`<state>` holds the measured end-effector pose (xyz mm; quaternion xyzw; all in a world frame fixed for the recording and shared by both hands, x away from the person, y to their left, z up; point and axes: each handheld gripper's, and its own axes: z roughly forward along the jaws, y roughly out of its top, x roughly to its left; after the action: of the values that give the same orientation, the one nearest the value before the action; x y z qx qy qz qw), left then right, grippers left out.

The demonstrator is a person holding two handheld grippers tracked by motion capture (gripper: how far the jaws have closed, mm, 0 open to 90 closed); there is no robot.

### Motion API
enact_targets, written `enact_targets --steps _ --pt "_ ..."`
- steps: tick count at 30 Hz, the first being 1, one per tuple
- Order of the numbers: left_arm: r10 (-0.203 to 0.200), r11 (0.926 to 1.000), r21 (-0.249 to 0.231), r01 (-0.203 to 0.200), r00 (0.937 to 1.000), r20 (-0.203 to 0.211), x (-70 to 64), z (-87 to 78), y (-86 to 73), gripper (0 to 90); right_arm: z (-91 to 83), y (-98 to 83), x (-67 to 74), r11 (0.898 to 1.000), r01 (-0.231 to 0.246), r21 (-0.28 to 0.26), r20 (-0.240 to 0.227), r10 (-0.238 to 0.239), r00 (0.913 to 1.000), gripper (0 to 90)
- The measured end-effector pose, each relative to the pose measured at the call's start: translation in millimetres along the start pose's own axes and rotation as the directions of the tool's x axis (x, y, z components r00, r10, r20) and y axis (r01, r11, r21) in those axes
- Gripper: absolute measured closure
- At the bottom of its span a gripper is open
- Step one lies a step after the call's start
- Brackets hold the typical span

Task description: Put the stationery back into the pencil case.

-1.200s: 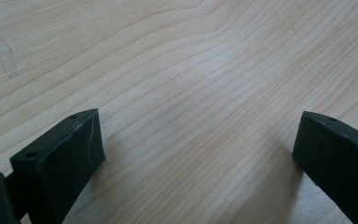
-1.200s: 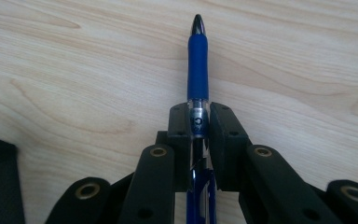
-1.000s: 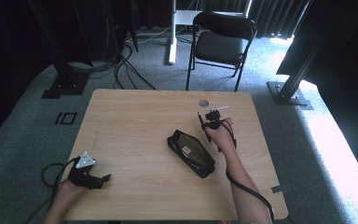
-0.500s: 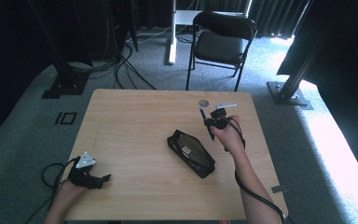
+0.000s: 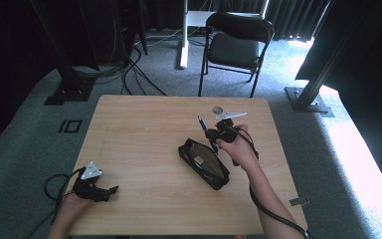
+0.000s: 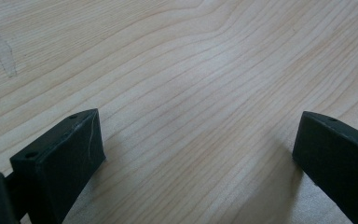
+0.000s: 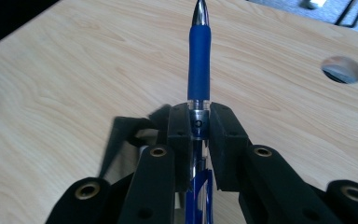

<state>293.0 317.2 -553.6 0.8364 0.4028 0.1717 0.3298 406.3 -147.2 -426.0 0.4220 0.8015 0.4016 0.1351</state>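
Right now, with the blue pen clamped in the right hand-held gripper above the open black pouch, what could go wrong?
1. The right hand-held gripper pinches the blue pen with the silver tip on its smooth barrel, below the rubber sleeve, so it may slip or swivel.
2. The open black zip pouch lies unheld; a nudge could shove it.
3. The round cable hole in the light wooden table is near; a dropped pen could roll in.

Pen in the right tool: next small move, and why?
Probably swing the pen over the open pencil case and lower it in. The right tool is shut on the barrel, lifted off the table, with the case lying open just beside it.
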Motion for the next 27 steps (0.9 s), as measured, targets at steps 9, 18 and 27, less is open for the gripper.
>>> enact_targets --steps 9,18,27 --pt "0.001 1.0 0.0 -0.001 1.0 -0.001 0.1 0.0 0.0 2.1 5.8 -1.7 20.5 0.998 0.023 0.057 -0.067 -0.019 0.9976 79.3" --pt "0.0 1.0 0.0 0.0 1.0 0.0 0.0 0.0 0.0 2.1 26.1 -20.1 28.6 0.985 0.069 0.158 -0.061 -0.06 0.9963 79.3" --pt "0.0 1.0 0.0 0.0 1.0 0.0 0.0 0.0 0.0 2.1 41.8 -35.9 33.5 0.963 0.086 0.257 -0.03 -0.081 0.9962 79.3"
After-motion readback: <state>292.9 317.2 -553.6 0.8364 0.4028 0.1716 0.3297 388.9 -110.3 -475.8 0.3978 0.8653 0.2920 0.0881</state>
